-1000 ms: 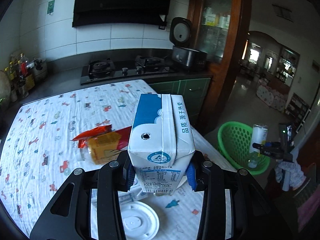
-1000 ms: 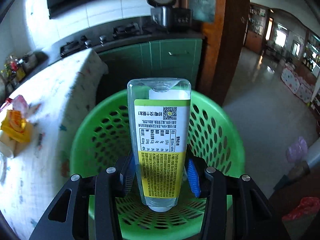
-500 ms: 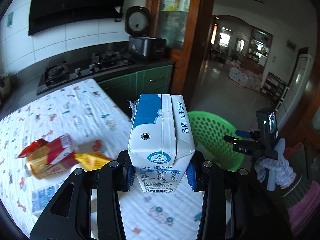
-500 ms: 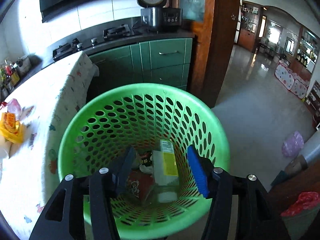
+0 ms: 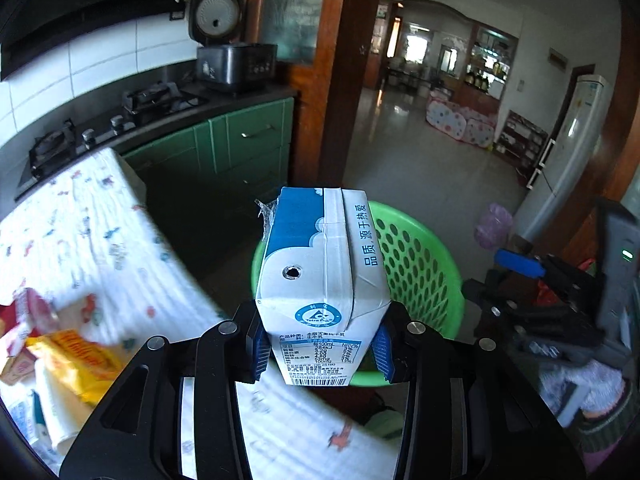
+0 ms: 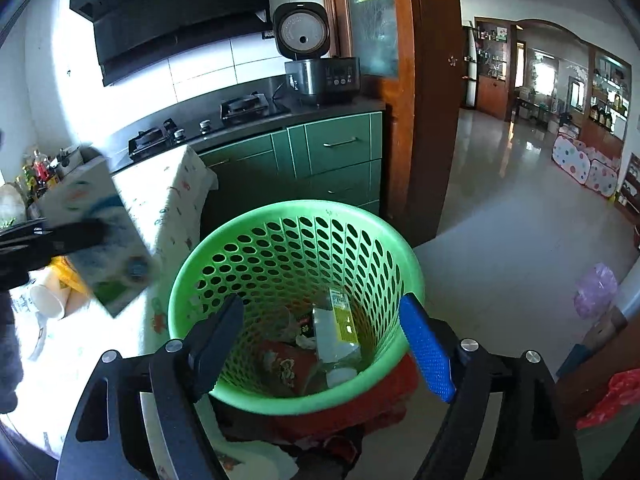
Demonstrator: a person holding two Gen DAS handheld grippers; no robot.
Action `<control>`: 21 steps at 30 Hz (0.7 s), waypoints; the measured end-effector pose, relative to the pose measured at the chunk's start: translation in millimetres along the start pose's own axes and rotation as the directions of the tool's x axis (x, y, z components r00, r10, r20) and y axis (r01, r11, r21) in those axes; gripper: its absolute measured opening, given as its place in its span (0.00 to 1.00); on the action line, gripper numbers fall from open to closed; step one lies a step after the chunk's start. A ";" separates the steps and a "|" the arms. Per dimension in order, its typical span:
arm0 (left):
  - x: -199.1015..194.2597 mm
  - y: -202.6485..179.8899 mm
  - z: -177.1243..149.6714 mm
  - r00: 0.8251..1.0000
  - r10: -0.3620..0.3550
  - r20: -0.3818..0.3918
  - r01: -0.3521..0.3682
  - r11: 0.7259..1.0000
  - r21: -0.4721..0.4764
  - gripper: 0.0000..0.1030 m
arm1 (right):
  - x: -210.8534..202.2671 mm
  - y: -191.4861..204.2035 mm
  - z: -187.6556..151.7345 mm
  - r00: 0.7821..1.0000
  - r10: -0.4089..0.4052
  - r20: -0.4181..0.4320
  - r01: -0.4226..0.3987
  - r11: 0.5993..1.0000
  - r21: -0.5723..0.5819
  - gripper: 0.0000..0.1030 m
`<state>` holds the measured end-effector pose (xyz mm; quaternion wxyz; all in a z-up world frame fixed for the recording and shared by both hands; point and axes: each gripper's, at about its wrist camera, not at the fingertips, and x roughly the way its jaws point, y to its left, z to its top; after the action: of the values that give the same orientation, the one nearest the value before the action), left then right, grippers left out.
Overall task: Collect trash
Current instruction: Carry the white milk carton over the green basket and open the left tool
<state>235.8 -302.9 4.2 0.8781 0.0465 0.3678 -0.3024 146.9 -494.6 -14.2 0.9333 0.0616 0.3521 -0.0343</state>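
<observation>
Carrying milk carton [image 5: 324, 280] toward green basket [image 6: 296, 216].
Left gripper [image 5: 322, 350] jaws clamped on carton, short of basket rim. Right gripper [image 6: 322, 344] jaws opening, empty, above basket; bottle [image 6: 334, 332] and wrappers inside. More trash on counter [image 5: 80, 240].

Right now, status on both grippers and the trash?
Left gripper shut on milk carton. Right gripper empty, jaws opening above green basket. Bottle in basket. Nothing in the way.
</observation>
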 end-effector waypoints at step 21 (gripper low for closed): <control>-1.1 -6.5 -5.5 1.000 0.015 0.002 -0.015 1.000 -0.011 0.62 | -19.1 8.6 -13.7 0.999 0.046 0.027 -0.047 0.999 0.017 0.76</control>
<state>228.1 -306.0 1.8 0.8810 0.0441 0.3680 -0.2939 124.6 -483.8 -11.0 0.9380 0.0775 0.3376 -0.0164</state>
